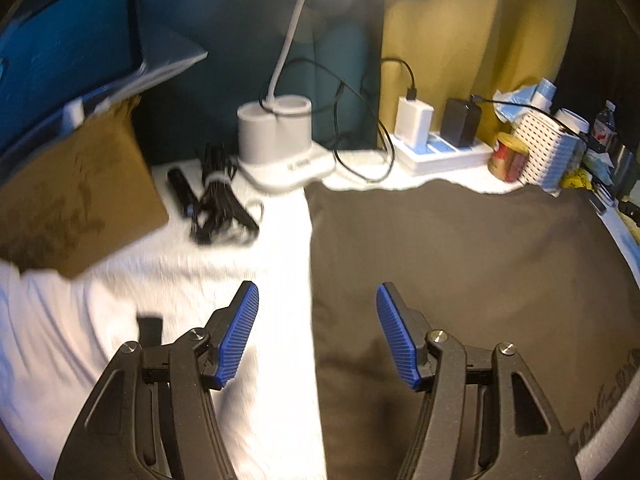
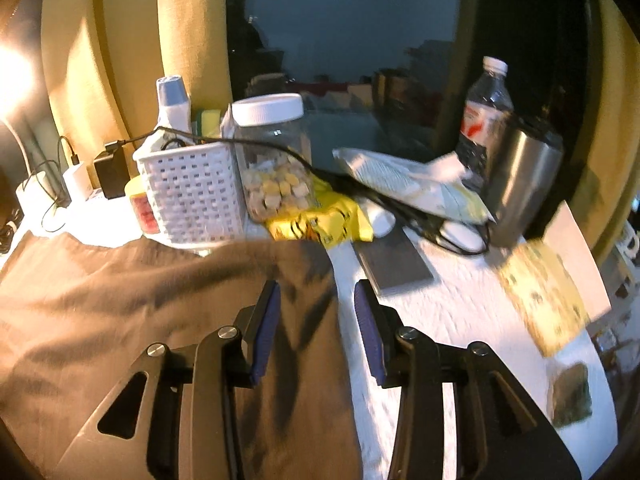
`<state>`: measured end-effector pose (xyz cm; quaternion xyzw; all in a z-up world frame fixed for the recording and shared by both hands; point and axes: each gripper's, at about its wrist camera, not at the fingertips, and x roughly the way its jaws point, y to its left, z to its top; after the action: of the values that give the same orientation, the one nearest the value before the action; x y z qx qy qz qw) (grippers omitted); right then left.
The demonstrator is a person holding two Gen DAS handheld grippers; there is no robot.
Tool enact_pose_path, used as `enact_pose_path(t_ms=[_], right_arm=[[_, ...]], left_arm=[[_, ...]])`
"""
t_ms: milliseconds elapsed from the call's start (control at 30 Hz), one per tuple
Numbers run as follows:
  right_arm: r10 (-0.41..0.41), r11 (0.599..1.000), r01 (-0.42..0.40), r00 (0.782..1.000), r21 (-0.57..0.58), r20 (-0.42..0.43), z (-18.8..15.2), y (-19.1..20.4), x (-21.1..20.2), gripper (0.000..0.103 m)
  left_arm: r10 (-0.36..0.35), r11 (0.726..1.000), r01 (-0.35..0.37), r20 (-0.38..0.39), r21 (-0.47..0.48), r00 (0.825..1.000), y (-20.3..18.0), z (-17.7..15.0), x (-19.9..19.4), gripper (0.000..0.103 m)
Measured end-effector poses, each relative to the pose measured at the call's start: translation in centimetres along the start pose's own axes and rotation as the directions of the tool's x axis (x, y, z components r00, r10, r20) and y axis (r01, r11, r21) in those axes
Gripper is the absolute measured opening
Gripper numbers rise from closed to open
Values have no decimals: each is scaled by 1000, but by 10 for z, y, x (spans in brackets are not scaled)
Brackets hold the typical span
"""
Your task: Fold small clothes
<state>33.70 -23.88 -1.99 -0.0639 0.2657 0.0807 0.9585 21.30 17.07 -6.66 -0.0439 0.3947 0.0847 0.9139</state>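
Brown garment (image 1: 460, 248) lies flat on white-towelled worktop (image 1: 180, 280), spread between both grippers. Judged light, limp, non-slip knit; will drape and crease, so take side hems near corners, lift both together. Left gripper (image 1: 318, 332) jaws spread, straddling left hem, nothing pinched. Right gripper (image 2: 316, 328) jaws apart over right hem, pads clear of cloth. Beyond: bundled black cable (image 1: 218, 200), white lamp base (image 1: 280, 140), perforated white basket (image 2: 192, 196), clear plastic jar (image 2: 272, 152), steel tumbler (image 2: 524, 176).

Open left gripper (image 1: 318, 332) above brown garment (image 1: 460, 264)
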Motion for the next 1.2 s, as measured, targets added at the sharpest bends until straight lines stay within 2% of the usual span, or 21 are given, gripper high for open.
enact_pose_path(t_ms=[300,567,800,1067,1133,1200], right_arm=[[9,999,-7,999,32,-40,-38,-8,-31,41],[19,999,-16,998,49,-58,-66,-13,-61,41],[79,992,-65,989,111,-125,-108,-21,-75,41],[96,980,-69,986,186,-138,-139,-40,-101,41],[128,973,-96,981,212,-144,-146,-45,-106,41],[163,967,-127,975,222,-150,-152,-45,-109,41]], left_arm=[[-33,999,32,-45,-25,998,-4,-40,-19,61],[-60,998,61,-70,15,996,-10,-72,-42,61],[-111,993,114,-92,24,990,-17,-98,-56,61],[-117,993,119,-113,12,987,-21,-115,-65,62],[-116,993,119,-106,17,988,-23,-118,-66,67],[-106,994,108,-98,14,989,-25,-120,-68,67]])
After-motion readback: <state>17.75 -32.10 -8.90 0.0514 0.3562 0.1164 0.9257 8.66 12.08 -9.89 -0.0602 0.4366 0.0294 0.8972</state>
